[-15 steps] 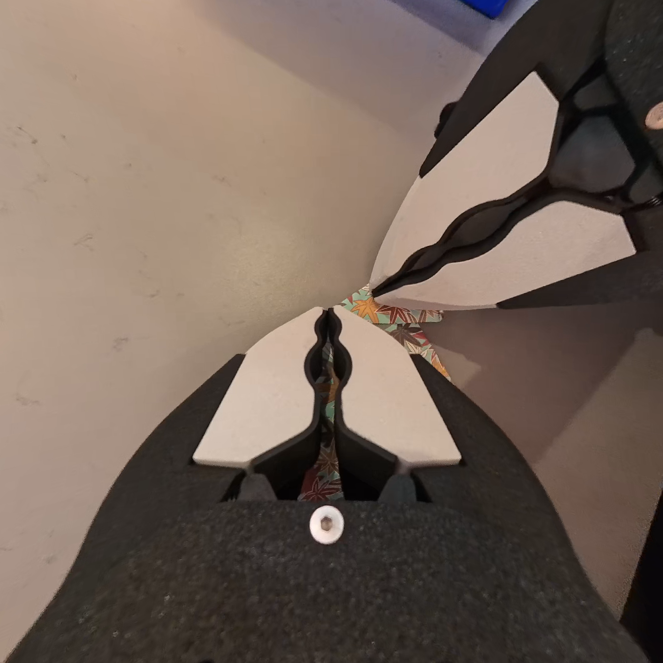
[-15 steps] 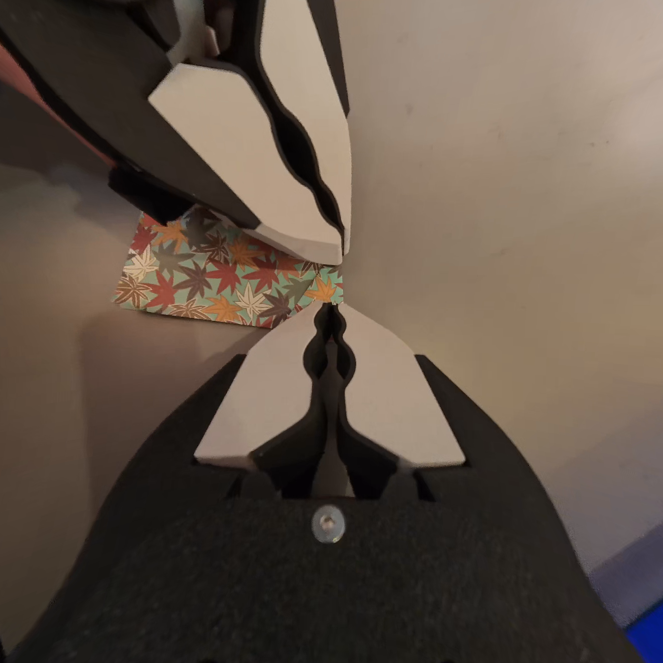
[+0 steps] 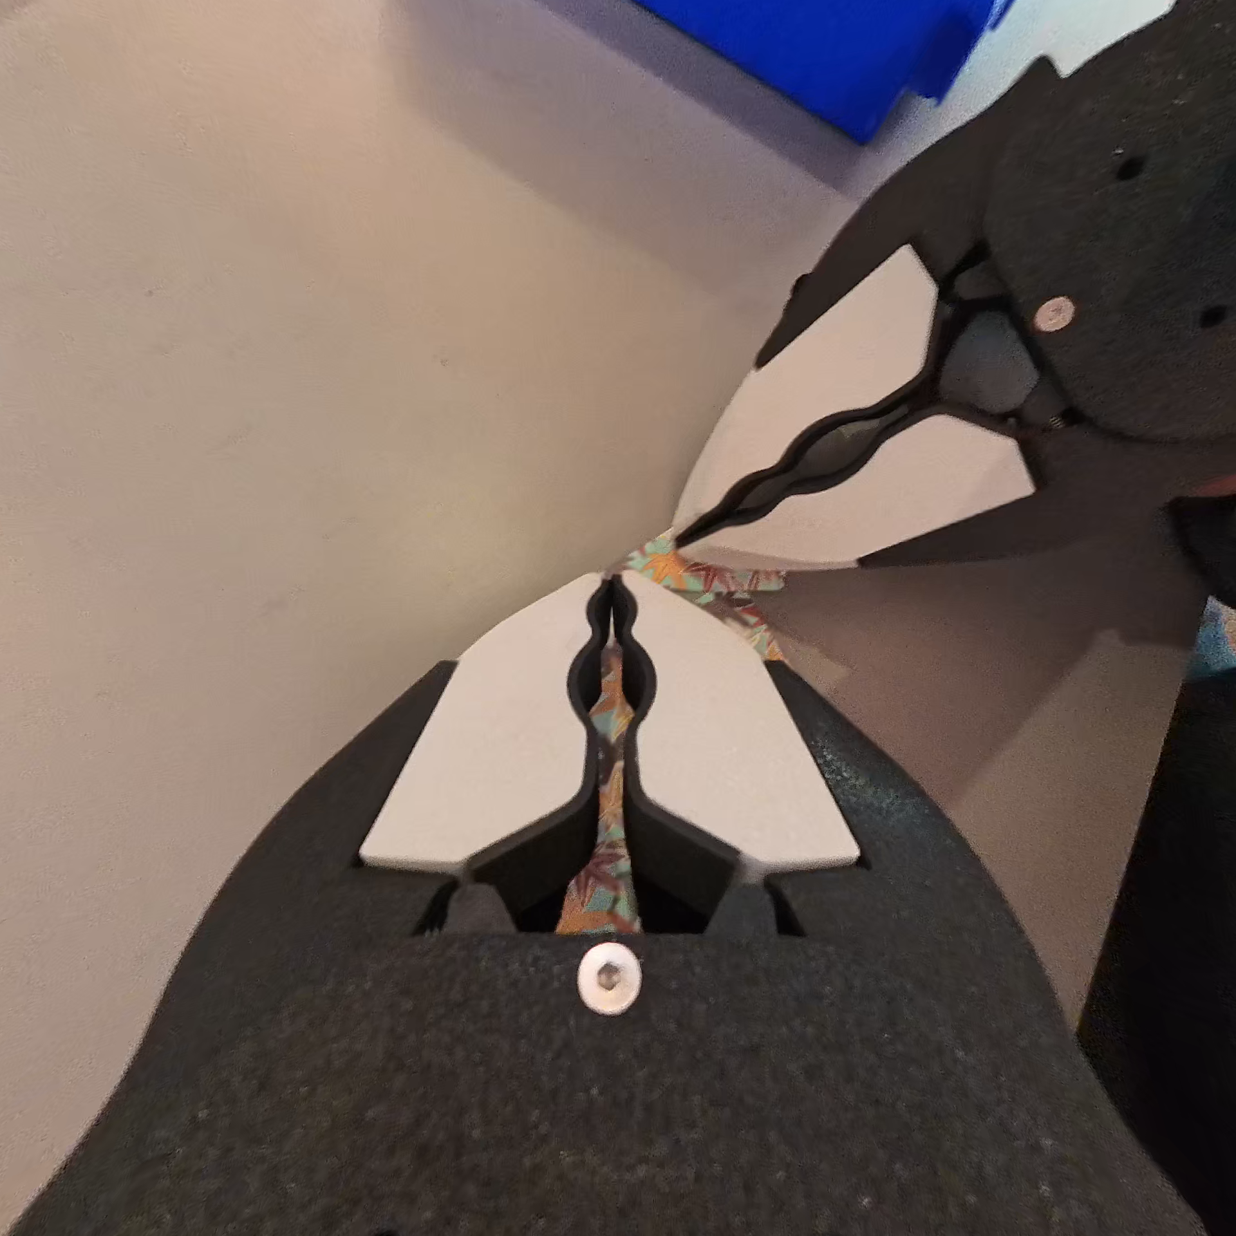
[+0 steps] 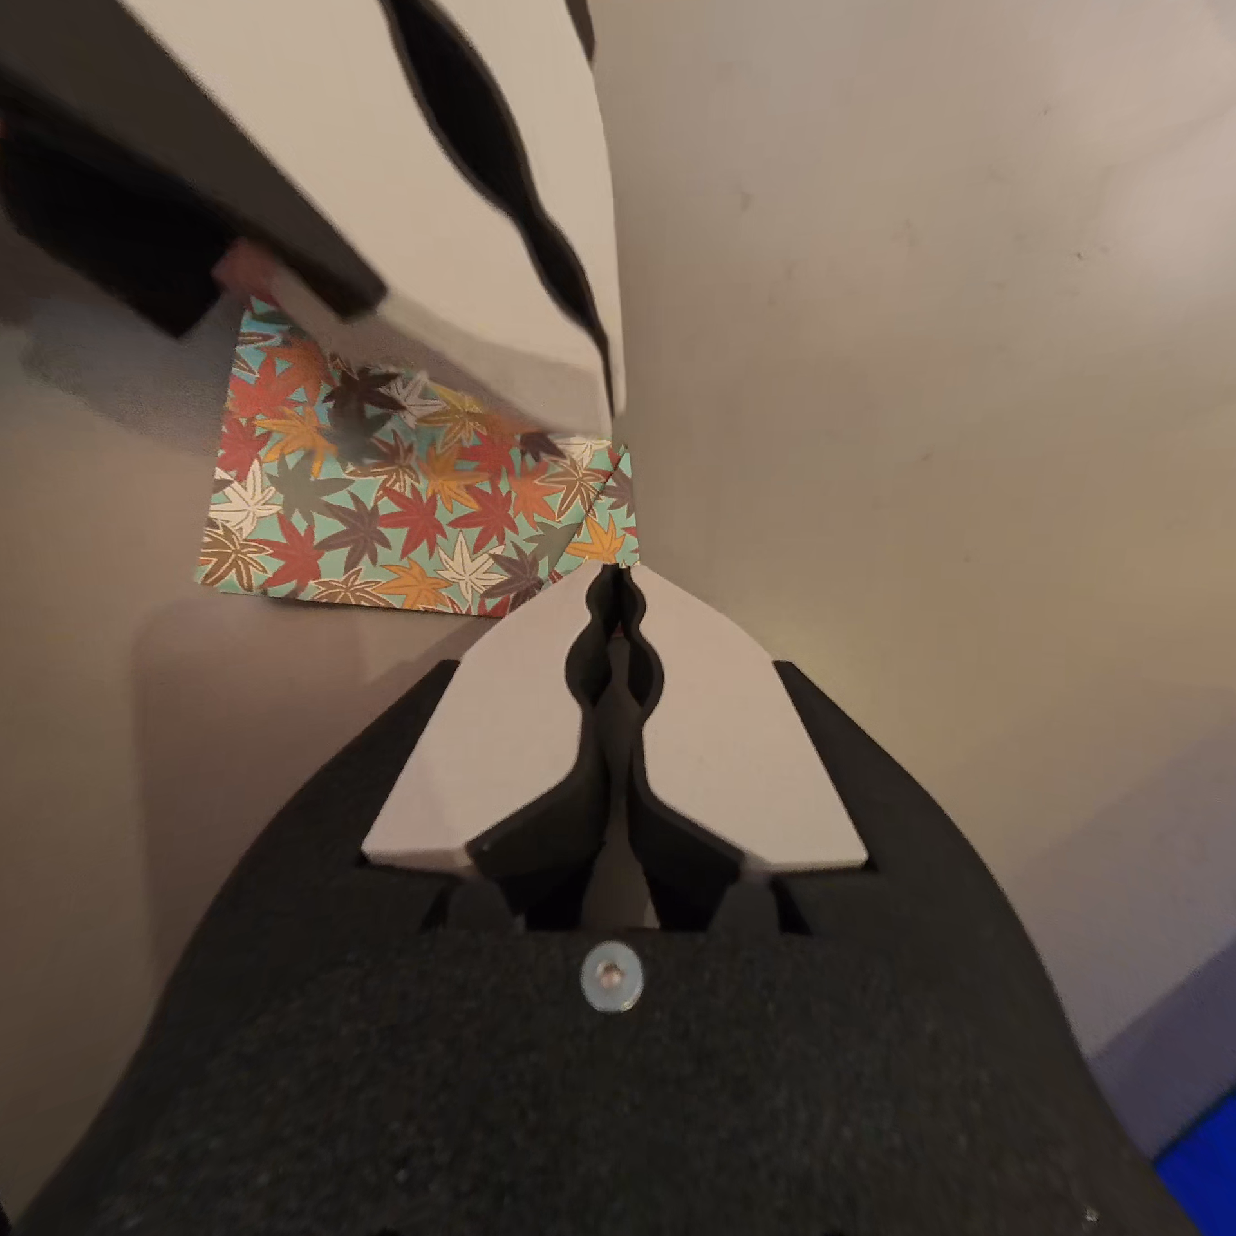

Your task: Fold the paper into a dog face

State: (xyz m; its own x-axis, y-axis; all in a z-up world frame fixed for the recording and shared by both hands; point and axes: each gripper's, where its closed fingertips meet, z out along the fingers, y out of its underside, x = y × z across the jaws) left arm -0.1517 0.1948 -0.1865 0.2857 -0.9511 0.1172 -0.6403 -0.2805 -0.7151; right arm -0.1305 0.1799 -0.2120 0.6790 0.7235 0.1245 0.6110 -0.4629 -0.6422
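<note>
The paper (image 4: 401, 515), teal with coloured maple leaves, lies folded flat on the beige table (image 4: 936, 401), with a small folded corner (image 4: 619, 515) at its right edge. My right gripper (image 4: 616, 568) is shut, and its tips touch the paper's near right corner. My left gripper (image 3: 610, 583) is shut with its tips on the same edge of the paper (image 3: 702, 578), and the pattern shows through the gap between its fingers. In the right wrist view the left gripper (image 4: 612, 408) comes down from the top. In the left wrist view the right gripper (image 3: 677, 538) reaches in from the right. Both bodies hide much of the sheet.
A blue bin (image 3: 802, 53) stands at the far edge of the table, and it also shows in the right wrist view (image 4: 1204, 1123). A dark object (image 3: 1170, 869) stands at the right edge. Bare beige table (image 3: 267, 401) lies to the left. The gap from one gripper's tips to the other's is roughly 4 cm.
The two grippers' tips have drawn a little apart along the paper's edge. The left view has tilted so more of the blue bin shows. Both grippers stay shut.
</note>
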